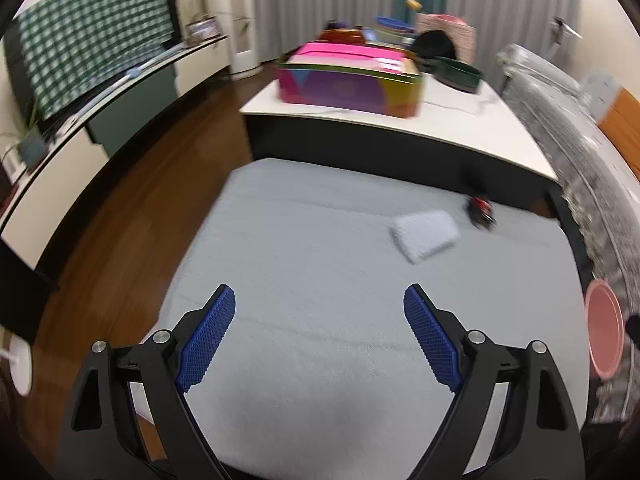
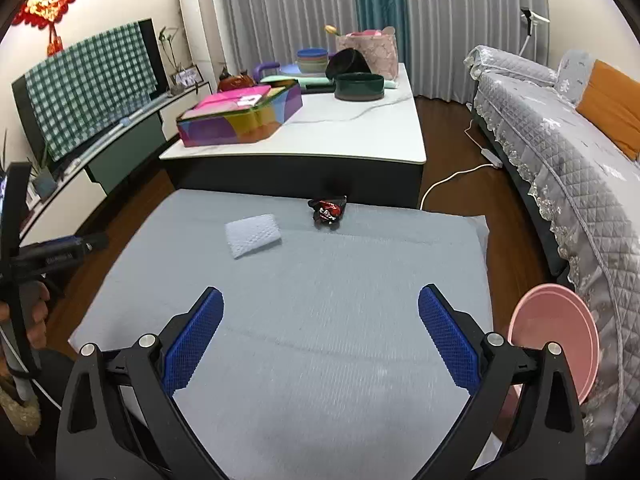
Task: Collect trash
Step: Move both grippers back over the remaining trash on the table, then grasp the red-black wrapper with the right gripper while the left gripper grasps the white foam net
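Note:
A crumpled white tissue (image 2: pixel 253 235) (image 1: pixel 425 234) lies on the grey mat (image 2: pixel 320 320) (image 1: pixel 320 280), toward its far side. Just beyond it, near the mat's far edge, lies a red-and-black snack wrapper (image 2: pixel 328 210) (image 1: pixel 482 212). My right gripper (image 2: pixel 320 300) hangs above the near half of the mat, open, with nothing between its blue pads. My left gripper (image 1: pixel 319 298) is also open and empty over the mat; it shows again at the left edge of the right wrist view as a dark frame held by a hand (image 2: pixel 38 312).
A pink bowl (image 2: pixel 556 340) (image 1: pixel 604 332) leans beside the mat at the right, against the quilted grey sofa (image 2: pixel 560 140). Behind the mat stands a low white table (image 2: pixel 340 136) with a colourful box (image 2: pixel 240 120) and a green bowl (image 2: pixel 359 86). A white cable (image 2: pixel 452 178) lies on the wooden floor.

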The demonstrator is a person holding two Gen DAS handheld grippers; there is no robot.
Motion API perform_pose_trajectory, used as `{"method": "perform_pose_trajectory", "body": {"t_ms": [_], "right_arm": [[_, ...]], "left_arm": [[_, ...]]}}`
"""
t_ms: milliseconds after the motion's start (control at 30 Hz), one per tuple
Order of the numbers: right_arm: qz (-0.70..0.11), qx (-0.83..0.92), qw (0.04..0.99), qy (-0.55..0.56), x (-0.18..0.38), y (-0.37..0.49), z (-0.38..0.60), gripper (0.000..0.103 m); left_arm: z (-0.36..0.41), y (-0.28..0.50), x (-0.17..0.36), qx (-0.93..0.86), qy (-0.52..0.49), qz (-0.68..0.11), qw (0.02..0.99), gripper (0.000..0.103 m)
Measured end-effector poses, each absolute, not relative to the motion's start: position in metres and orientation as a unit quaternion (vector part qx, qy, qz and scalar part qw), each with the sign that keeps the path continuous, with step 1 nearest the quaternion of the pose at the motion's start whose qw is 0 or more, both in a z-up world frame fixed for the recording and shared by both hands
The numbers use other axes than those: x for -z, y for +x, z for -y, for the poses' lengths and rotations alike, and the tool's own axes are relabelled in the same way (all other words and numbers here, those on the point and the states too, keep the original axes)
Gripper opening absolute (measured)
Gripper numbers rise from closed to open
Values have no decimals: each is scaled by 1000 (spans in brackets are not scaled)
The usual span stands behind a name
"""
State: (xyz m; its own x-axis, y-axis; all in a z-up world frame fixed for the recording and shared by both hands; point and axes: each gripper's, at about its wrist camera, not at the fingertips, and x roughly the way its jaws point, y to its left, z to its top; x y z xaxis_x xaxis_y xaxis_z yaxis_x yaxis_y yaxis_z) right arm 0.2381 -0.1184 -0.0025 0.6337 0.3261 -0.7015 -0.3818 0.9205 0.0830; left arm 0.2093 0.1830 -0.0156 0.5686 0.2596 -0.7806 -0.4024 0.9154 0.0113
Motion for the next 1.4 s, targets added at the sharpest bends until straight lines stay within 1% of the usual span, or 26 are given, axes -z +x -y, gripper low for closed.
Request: {"method": "perform_pose_trajectory", "body": {"t_ms": [200, 333, 400, 567, 767, 800, 867, 900, 1000, 1033, 1200, 1400], "right_arm": [[-396, -183, 898, -63, 26, 298, 89, 96], [-414, -174, 890, -71, 53, 347, 64, 96], [-421, -167, 888, -78, 73, 377, 48, 96], [-448, -161, 876, -81, 121, 435, 21, 95], [-468, -139, 870, -72, 155, 477, 8, 94], [-468, -137, 870, -69, 157, 479, 9, 92], [-466, -134, 872, -61, 159, 483, 10, 76], [-470, -140, 870, -54, 161, 485, 11, 54], [-464, -151, 871, -53, 160, 481, 14, 45], [-465, -152, 870, -56, 158, 477, 15, 44], [-478, -147, 865, -43, 146, 454, 35, 43], [-483, -150, 862, -30, 113, 408, 83, 42]], "left_arm": [[-222, 237, 31, -231, -105, -418, 872, 84], [-241, 252, 58, -236, -124, -444, 855, 84], [-245, 259, 65, -232, -131, -456, 849, 84], [-240, 271, 62, -220, -122, -446, 859, 84], [-233, 281, 67, -204, -111, -456, 859, 84], [-233, 282, 68, -202, -110, -457, 859, 84], [-234, 284, 71, -202, -111, -463, 856, 84], [-235, 285, 72, -201, -114, -464, 855, 84], [-236, 287, 75, -202, -119, -468, 852, 84], [-236, 287, 76, -202, -120, -469, 851, 84], [-230, 290, 77, -199, -113, -470, 853, 84], [-213, 298, 84, -183, -97, -482, 851, 84]]}}
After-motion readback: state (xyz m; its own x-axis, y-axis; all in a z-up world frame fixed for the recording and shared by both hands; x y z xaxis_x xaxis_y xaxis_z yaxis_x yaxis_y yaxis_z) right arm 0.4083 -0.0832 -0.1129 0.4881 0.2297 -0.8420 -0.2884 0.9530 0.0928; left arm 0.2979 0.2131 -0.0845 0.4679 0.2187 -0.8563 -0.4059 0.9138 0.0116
